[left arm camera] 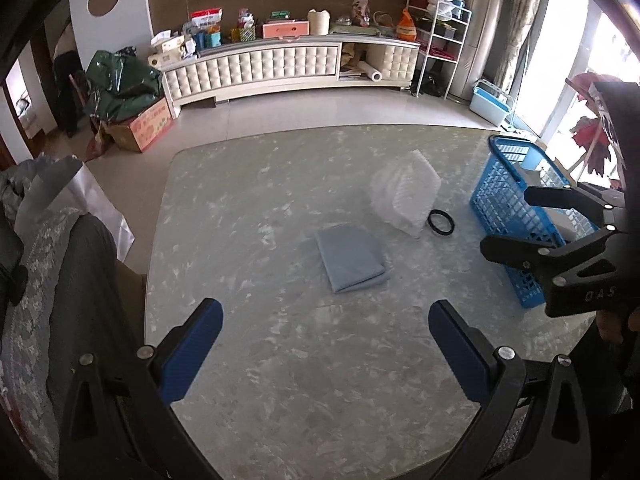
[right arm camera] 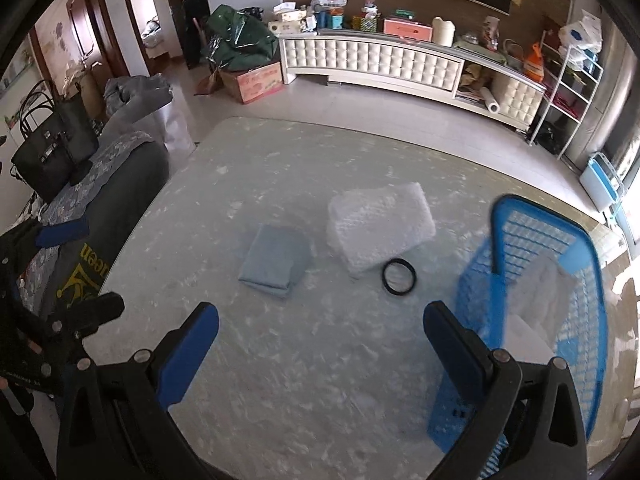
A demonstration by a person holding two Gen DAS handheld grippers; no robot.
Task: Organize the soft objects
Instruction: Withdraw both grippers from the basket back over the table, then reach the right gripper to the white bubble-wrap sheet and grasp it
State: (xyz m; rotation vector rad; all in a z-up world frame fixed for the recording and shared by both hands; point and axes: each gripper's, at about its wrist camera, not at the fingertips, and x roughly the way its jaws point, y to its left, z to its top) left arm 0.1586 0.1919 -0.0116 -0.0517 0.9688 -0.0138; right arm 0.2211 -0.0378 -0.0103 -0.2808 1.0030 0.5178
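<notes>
one white item in blue basket [right arm camera: 540, 240]

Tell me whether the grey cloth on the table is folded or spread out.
Folded. The grey cloth lies as a compact rectangle on the table, with layered edges showing along its near side.

The left gripper [left arm camera: 325, 346] hangs wide apart over the marbled table [left arm camera: 280, 380]; ahead lie a folded grey cloth [left arm camera: 352, 261], what looks like a bubble-wrap bundle [left arm camera: 405, 192], a black ring [left arm camera: 441, 222] and a blue basket [left arm camera: 510, 204]
</notes>
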